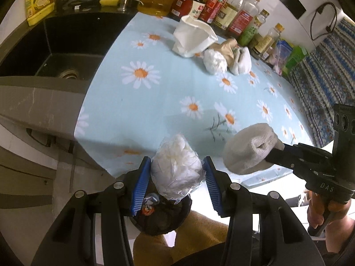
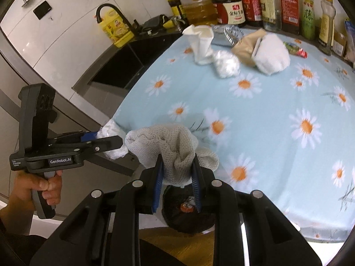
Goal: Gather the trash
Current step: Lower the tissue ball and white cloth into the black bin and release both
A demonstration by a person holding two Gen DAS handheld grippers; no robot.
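My left gripper [image 1: 177, 173] is shut on a crumpled clear plastic bag [image 1: 177, 166], held above a black-lined trash bin [image 1: 164, 219] just past the table's near edge. My right gripper [image 2: 177, 173] is shut on a bunched grey-white cloth [image 2: 168, 148], also over the bin [image 2: 188, 219]. Each gripper shows in the other's view: the right one [image 1: 273, 153] with the cloth [image 1: 250, 148], the left one [image 2: 119, 141] with the bag [image 2: 111, 133]. More trash lies at the table's far side: a crushed white paper cup [image 1: 195, 37], a plastic wad [image 1: 215, 62], a brown wrapper [image 1: 226, 46] and a white cloth [image 1: 241, 62].
The table has a light blue daisy cloth [image 1: 177, 88]. A row of sauce and oil bottles [image 1: 221, 6] lines the back wall. A black sink [image 1: 62, 51] is at the left. A foil tray [image 2: 230, 33] and small red-green wrappers [image 2: 295, 48] lie near the bottles.
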